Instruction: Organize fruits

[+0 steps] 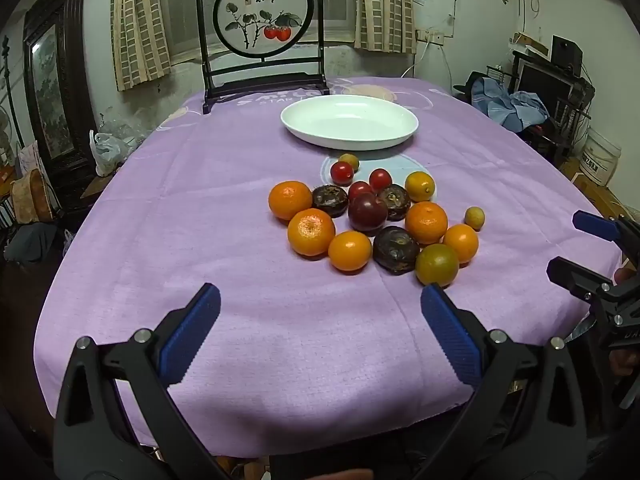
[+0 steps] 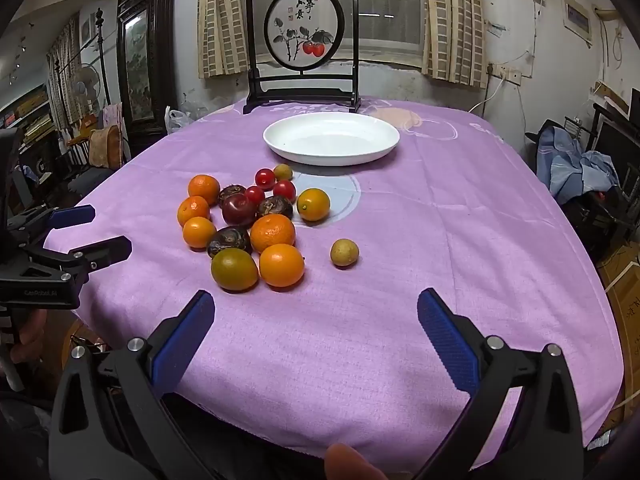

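Purple cloth over the tabletop (image 1: 224, 240), with mixed round fruits (image 1: 372, 216) heaped near its middle (oranges, small red tomatoes, dark brown ones). Just beyond the heap, an oval white shallow dish (image 1: 349, 126), nothing in it. One small yellowish fruit (image 2: 344, 252) lying apart, right of the pile. Left hand-held gripper (image 1: 320, 312) spread wide, holding nothing; right hand-held gripper (image 2: 316, 316) likewise wide and unloaded, both over the near edge.

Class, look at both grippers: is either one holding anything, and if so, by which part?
Nothing is held. The left gripper and right gripper are both open above the tablecloth, short of the fruits.
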{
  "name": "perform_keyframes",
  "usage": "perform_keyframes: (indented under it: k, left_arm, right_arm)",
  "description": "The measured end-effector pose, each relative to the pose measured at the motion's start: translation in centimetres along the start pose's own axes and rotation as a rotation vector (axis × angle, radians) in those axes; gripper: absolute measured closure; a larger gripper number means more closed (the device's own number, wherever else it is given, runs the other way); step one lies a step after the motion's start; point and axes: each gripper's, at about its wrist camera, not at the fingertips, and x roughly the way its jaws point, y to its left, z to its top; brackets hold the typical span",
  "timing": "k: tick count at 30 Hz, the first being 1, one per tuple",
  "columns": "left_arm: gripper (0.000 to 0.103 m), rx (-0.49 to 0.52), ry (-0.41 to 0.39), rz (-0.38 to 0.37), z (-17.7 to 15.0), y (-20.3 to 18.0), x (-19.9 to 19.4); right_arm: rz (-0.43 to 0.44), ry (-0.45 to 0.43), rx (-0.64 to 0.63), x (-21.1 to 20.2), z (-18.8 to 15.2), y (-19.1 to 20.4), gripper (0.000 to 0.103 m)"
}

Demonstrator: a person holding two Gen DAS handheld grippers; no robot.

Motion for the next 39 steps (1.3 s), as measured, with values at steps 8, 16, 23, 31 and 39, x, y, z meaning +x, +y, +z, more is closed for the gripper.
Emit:
perform_keyframes:
  k: [8,16,23,31,39]
  left_arm:
    - [0.002,-0.003,0.006,0.001,0.32,-0.11,-0.11]
    - [0.002,-0.003,0.003,0.007,-0.13,0.30,-0.27]
    - [0.002,-0.009,0.007,0.011,-0.30,0.37,0.40]
    - [0.002,-0.009,0.008,0.012,-0.39,0.44,0.47]
    - [0.002,-0.008,0.009,0.013,-0.39,0.39,0.53]
  right_arm:
    - [0.003,0.005,0.009,0.17,-0.03,0.11,0.001]
    - [0.003,0.002,0.002,-0.04,-0.10,-0.01,0.001]
    - [0.006,0.004,0.005,0.01,-0.12,0.01,0.001]
    - [0.006,0.003,0.002,-0.04,-0.17,0.07,0.001]
    - [0.004,0.007,0.004,0.07,-0.27,0.02,0.001]
